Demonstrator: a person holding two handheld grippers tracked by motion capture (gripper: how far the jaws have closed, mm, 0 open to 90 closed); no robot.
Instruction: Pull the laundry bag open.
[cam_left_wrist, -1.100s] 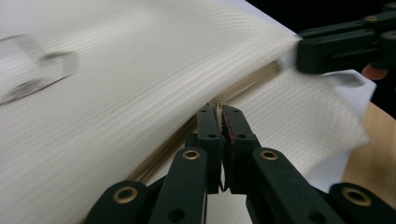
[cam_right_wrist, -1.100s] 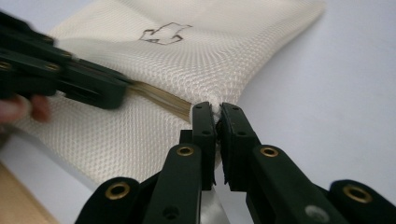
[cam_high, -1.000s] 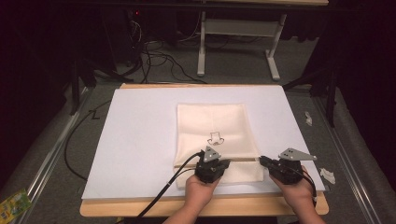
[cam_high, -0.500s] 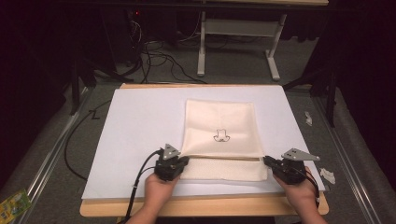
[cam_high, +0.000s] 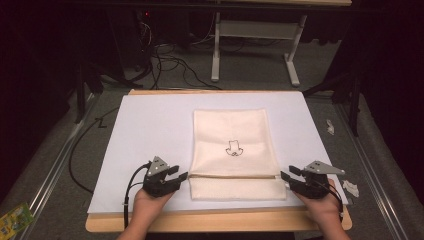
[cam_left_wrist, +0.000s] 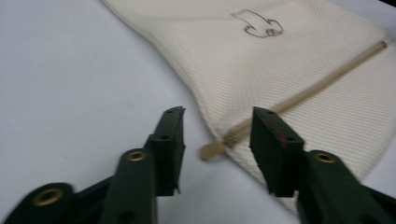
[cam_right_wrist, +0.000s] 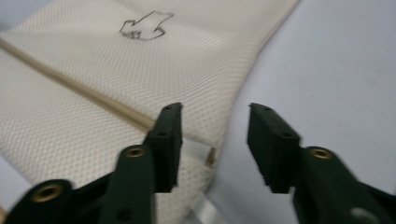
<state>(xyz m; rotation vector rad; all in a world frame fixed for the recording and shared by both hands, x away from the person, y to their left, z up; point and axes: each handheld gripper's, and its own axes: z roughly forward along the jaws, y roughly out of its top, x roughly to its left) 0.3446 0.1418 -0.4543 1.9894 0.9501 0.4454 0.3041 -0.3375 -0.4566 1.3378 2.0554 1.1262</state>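
Both hand-held grippers are spread, the left (cam_high: 183, 176) and right (cam_high: 285, 176) flanking the rod (cam_high: 232, 176) across the cloth (cam_high: 232, 135).

Left gripper (cam_high: 183, 176) low, jaws apart, right gripper (cam_high: 285, 175) low, jaws apart, both pointing inward

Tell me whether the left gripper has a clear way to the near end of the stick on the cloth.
Probably yes. The left gripper is open, and the stick end pokes out past the cloth edge just ahead between its jaws, with nothing between.
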